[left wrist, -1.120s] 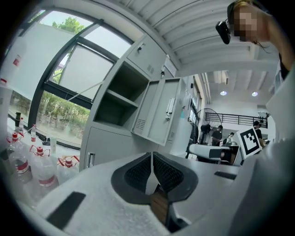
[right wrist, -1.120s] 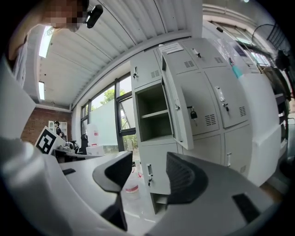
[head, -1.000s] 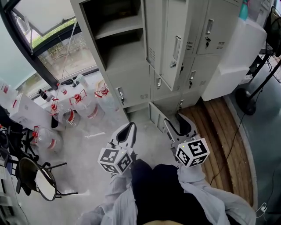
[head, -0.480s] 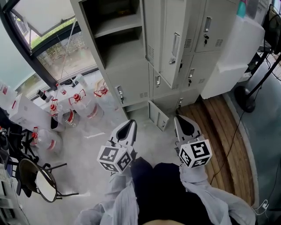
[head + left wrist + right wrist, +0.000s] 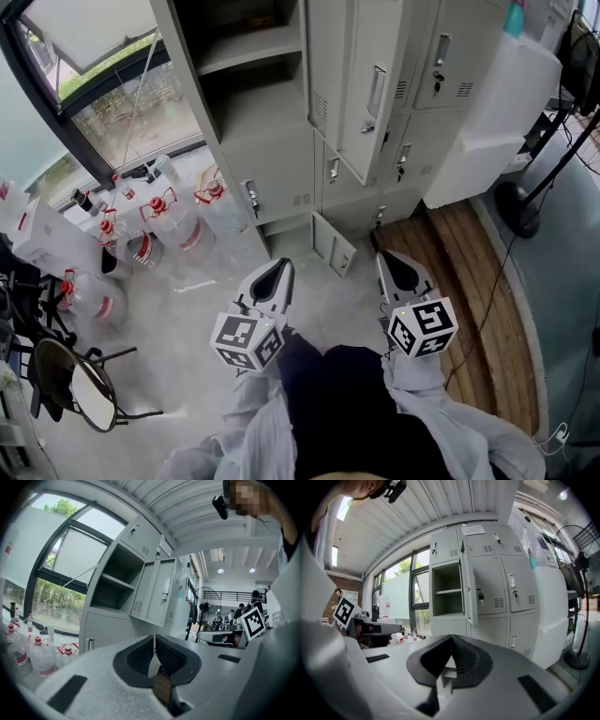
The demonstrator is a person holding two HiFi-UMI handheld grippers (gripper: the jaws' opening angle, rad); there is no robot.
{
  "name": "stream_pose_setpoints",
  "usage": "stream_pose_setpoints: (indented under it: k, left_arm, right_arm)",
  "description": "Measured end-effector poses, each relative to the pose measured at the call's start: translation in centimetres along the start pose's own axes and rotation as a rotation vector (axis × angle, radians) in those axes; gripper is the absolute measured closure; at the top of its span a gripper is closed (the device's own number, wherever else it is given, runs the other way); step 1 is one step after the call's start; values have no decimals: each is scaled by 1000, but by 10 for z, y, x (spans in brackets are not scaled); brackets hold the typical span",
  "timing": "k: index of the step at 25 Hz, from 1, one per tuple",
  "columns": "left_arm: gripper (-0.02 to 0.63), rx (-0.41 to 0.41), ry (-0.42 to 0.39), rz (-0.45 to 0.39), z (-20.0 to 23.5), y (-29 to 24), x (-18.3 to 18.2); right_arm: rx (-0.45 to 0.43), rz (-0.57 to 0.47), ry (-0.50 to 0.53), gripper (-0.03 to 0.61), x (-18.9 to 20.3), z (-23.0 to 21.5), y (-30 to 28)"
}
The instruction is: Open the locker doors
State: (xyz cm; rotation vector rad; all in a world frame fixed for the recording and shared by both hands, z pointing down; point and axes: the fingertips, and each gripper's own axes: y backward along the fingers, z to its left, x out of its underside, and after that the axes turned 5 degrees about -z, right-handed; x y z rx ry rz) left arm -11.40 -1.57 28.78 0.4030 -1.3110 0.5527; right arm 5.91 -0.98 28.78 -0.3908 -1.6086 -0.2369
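The grey locker bank point(image 5: 281, 178) fills the top of the head view. Its tall upper door point(image 5: 370, 94) hangs open beside an empty shelved compartment point(image 5: 248, 56). A small bottom door point(image 5: 335, 246) also stands ajar at floor level. Other doors point(image 5: 441, 61) with keys stay closed. My left gripper point(image 5: 280, 266) is shut and empty, held well back from the lockers. My right gripper point(image 5: 383, 256) is shut on nothing, just right of the bottom door without touching it. The left gripper view shows the open door point(image 5: 159, 590), and the right gripper view shows the open compartment point(image 5: 447, 592).
Several water bottles with red caps point(image 5: 173, 220) stand on the floor left of the lockers, below a window. A black chair point(image 5: 75, 384) is at the lower left. A white cabinet point(image 5: 497, 103), a fan stand point(image 5: 525, 206) and wooden flooring point(image 5: 469, 281) lie on the right.
The right gripper's jaws have gone from open to shut with nothing between them, and it has drawn slightly away from the bottom door. The left gripper has hardly moved.
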Motion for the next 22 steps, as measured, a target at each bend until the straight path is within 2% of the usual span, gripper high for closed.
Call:
stream_pose_setpoints:
  k: [12, 22]
  left_arm:
    - [595, -21, 2, 11, 1, 18, 7]
    - [595, -18, 4, 35, 2, 24, 14]
  right_arm:
    - [-40, 20, 27, 580, 7, 17, 0]
    - [-36, 27, 22, 578, 12, 21, 4]
